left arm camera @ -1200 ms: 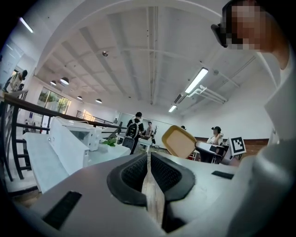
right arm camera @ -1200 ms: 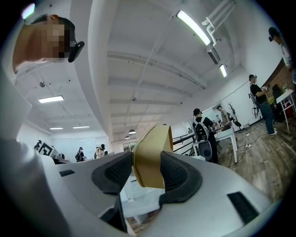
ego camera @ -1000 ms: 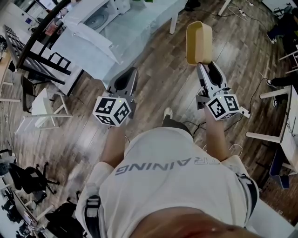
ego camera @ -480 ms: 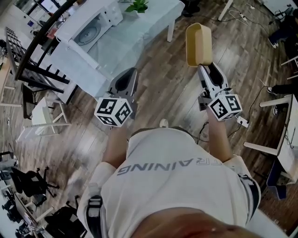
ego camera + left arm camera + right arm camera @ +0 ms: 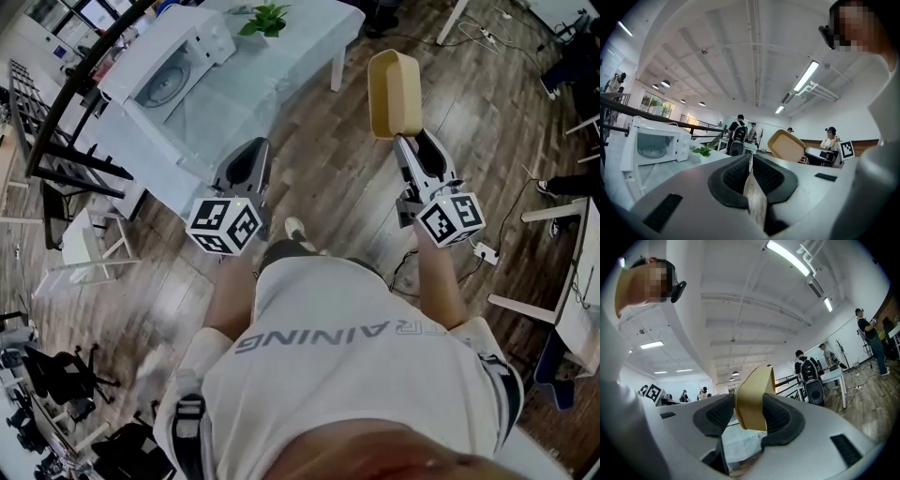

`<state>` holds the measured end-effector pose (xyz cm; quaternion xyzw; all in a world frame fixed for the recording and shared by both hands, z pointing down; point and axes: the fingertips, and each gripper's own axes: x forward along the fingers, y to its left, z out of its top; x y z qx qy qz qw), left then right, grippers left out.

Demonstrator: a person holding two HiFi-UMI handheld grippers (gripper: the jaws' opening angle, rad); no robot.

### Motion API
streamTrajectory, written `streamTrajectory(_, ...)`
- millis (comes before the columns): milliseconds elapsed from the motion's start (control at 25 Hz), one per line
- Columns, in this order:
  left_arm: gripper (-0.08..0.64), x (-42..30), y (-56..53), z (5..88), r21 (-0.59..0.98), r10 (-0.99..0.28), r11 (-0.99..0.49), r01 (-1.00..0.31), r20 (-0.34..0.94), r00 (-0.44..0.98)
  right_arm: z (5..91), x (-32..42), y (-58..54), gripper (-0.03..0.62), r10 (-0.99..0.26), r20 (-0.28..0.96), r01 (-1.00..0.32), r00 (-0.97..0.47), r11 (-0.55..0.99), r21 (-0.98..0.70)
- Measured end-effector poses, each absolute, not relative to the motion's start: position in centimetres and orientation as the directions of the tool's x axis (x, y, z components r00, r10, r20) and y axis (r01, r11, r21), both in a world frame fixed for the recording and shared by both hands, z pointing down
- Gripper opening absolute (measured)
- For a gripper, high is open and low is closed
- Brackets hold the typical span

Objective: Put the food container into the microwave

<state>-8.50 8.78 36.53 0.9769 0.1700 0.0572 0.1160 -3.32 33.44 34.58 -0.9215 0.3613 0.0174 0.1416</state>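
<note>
Because the right tool [image 5: 406,142] clamped only one end of the food container [image 5: 394,92], which was held on edge over the floor, well apart from the microwave [image 5: 167,67] on the bench [image 5: 291,56], a jolt could have twisted it loose. Both tools pointed forward, roughly level; the left tool [image 5: 249,159] was empty, its jaws together.

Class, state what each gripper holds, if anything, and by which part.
The right gripper pinches the food container by its near end wall; the left gripper holds nothing.

Closed claw [image 5: 751,159], microwave [image 5: 654,143] left, container [image 5: 786,146] right
</note>
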Motion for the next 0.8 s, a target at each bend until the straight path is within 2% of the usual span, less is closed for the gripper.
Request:
streamTrajectory(280,0.051,-4.1,9.7,37.8,0.246,0.375,-0.906,0.345,0.087,0.923,35.8,0.5,33.7,0.207,-0.646,-0.137,-0.656,0.751,-0.706,-0.268)
streamTrajectory(800,0.051,6.4,5.6,37.7,0.271,0.322,-0.919,0.286,0.098,0.942,35.7,11.0,27.8,0.207,-0.729,-0.098,-0.726,0.678,-0.641,-0.250)
